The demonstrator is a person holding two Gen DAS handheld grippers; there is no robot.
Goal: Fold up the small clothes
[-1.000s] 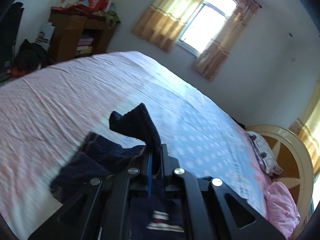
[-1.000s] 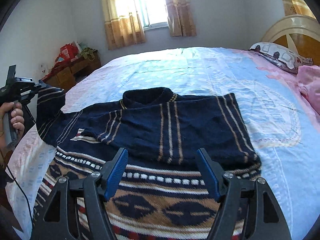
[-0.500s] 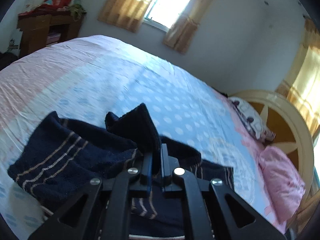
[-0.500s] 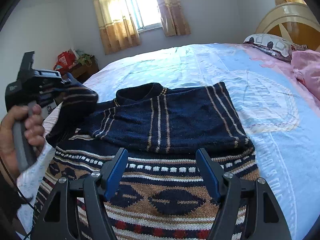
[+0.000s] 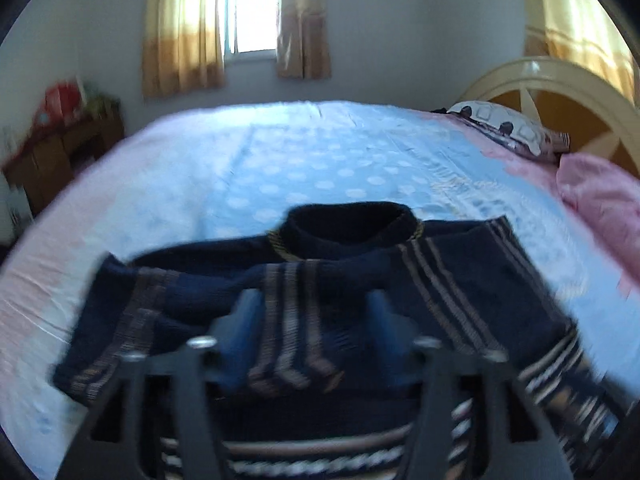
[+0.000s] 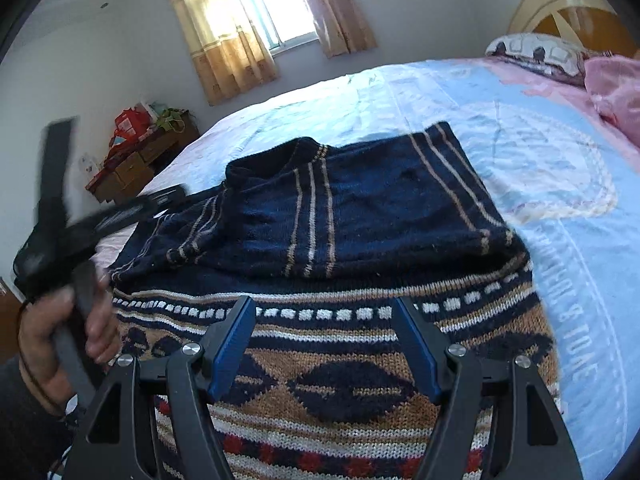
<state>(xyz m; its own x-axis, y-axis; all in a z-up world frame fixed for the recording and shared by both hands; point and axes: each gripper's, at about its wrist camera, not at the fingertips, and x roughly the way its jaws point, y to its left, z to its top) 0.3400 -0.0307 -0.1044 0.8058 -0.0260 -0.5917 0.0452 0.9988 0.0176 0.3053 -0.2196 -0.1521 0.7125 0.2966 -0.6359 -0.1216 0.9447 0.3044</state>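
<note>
Navy sweater [image 6: 360,216] lies on the bed [image 6: 560,184], sleeves folded in; left gripper [image 5: 312,332], jaws just opening, has released the cuff [image 5: 292,344]; right gripper [image 6: 324,344] hovers open, empty.

Both wrist views close, angled down over sweater [image 5: 460,280], facing window [image 6: 280,12].

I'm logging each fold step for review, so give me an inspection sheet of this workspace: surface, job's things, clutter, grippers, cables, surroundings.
Surface: bed with a blue and pink sheet.
Job's things: navy patterned sweater lying flat, both sleeves folded across its chest, the left sleeve between the left fingers.
Clutter: patterned pillow and pink bedding at the bed head.
Grippers: left gripper open, jaws just opened, sleeve released; right gripper open over the sweater hem, holding nothing.
Cables: thin dark cord by the left hand.
Surroundings: curtained window, wooden cabinet, round headboard.
</note>
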